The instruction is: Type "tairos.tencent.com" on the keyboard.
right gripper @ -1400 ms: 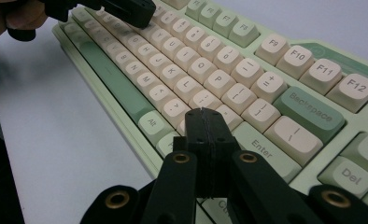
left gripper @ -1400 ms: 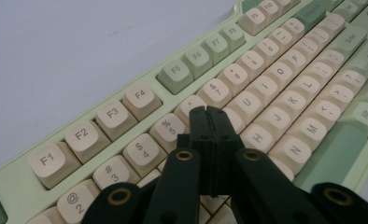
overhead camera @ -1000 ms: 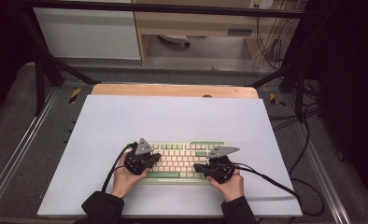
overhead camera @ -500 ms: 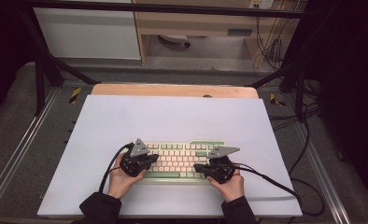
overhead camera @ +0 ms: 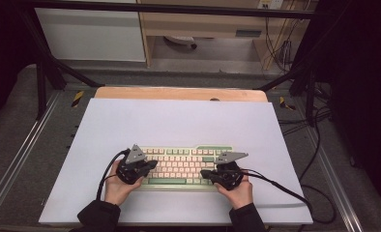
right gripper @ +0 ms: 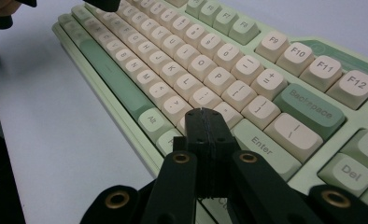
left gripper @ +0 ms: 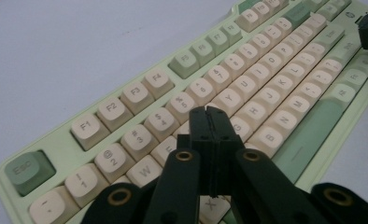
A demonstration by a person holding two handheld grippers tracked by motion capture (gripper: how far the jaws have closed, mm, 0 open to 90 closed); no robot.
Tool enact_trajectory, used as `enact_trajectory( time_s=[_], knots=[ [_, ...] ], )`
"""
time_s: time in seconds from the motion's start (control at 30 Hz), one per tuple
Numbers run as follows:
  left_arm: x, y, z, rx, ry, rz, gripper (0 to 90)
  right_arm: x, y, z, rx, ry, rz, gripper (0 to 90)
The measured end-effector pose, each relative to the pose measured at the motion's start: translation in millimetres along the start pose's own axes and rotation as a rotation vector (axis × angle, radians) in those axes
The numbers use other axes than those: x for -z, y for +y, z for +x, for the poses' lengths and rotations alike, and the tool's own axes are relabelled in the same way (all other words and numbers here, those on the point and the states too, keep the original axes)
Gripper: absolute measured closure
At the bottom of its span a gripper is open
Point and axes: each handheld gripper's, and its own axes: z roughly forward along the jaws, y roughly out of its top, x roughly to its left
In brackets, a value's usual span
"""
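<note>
Green-and-cream keyboard (overhead camera: 181,165) lay on the white sheet (overhead camera: 179,121), near its front edge, btwn both hands; left gripper (left gripper: 208,114) had jaws pressed tight together w/ nothing held, tips over the letter keys at kbd's left end; right gripper (right gripper: 204,116) likewise clamped empty, tips above keys near Enter (right gripper: 261,144).

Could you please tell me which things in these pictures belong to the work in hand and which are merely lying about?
In use:
- green and cream keyboard
- left gripper, jaws shut, tips over the left-hand keys
- right gripper, jaws shut, tips over the right-hand keys

Lying about:
- white sheet covering the table
- wooden board at its far edge
- loose cables beyond the table
</note>
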Motion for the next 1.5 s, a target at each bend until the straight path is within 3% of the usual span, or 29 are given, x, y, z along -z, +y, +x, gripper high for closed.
enact_trajectory(
  time_s=[0.5, 1.5],
  knots=[
    [-5.6, -4.5, 12.6, 0.027, 0.042, 0.014, 89.8, -0.9, -0.4, 0.3, -0.005, 0.003, 0.006, 90.0],
    [-13.1, -8.4, 11.8, 0.02, 0.039, 0.027, 89.8, -0.8, -0.4, 0.3, -0.003, 0.002, 0.006, 90.0]
  ],
)
